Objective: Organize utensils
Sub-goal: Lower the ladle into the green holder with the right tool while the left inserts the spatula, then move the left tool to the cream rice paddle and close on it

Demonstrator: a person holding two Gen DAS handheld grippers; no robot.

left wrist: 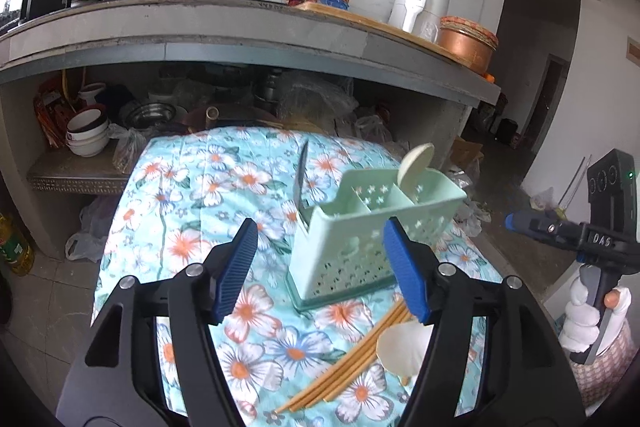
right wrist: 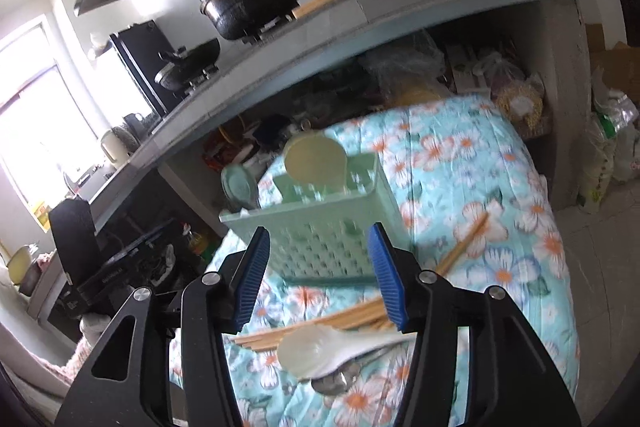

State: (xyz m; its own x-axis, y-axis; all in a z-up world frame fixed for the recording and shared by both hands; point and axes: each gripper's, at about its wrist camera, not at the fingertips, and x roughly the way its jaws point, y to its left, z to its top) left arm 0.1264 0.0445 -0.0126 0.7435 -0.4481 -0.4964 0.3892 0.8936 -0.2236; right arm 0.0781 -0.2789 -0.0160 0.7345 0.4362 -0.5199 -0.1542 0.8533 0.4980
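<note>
Chopsticks [left wrist: 352, 355], slim bamboo rods, lie beside a glossy white spoon [left wrist: 404, 349] on the floral-clothed counter [left wrist: 180, 195], before a perforated mint plastic caddy [left wrist: 360, 227]. Both ribbed blue tongs, left [left wrist: 320, 269] and right [right wrist: 318, 277], gape wide, empty.

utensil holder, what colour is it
Pale mint green utensil holder with small star-shaped holes, clearest in the left wrist view.

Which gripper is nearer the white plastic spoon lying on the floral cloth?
Right. The right gripper hovers directly over the white plastic spoon; the left gripper hangs to its left, over the cloth.
</note>
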